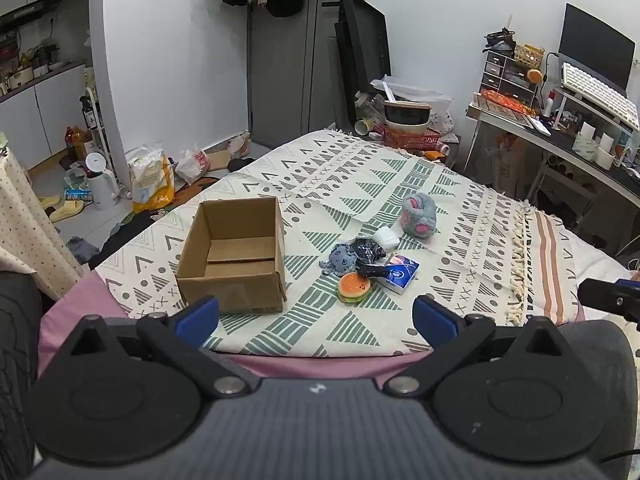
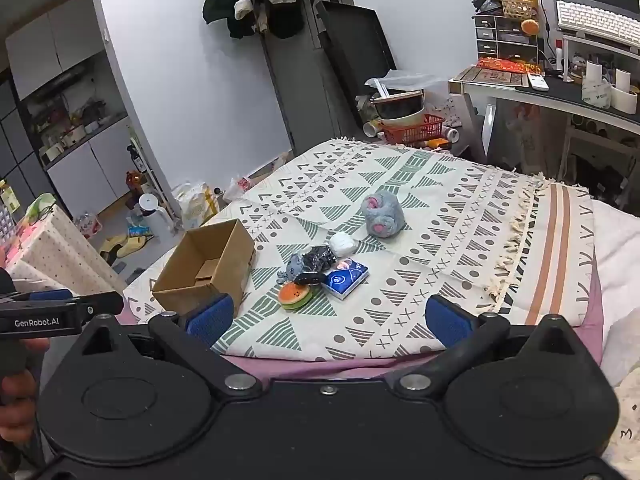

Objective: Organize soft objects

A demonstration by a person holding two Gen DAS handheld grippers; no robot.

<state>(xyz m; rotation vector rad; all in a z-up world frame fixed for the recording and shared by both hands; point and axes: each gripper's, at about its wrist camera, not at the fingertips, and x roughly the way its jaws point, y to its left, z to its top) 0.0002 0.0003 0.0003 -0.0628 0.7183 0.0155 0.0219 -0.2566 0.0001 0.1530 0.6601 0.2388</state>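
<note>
Toys lie in a loose heap on the patterned blanket (image 1: 440, 208) over the bed — a burger (image 1: 353, 287), a blue octopus (image 1: 340, 261), a black bag (image 1: 366, 249), a tissue pack (image 1: 401, 273), a white lump (image 1: 386, 237). The grey plush (image 1: 418, 209) sits apart, farther back. The open box (image 1: 236, 256) stands left of the heap. My left gripper (image 1: 316, 316) and right gripper (image 2: 328, 318) hover at the near edge — jaws of both spread wide, holding nothing.

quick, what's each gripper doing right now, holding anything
Left gripper: open, holding nothing.
Right gripper: open, holding nothing.
</note>
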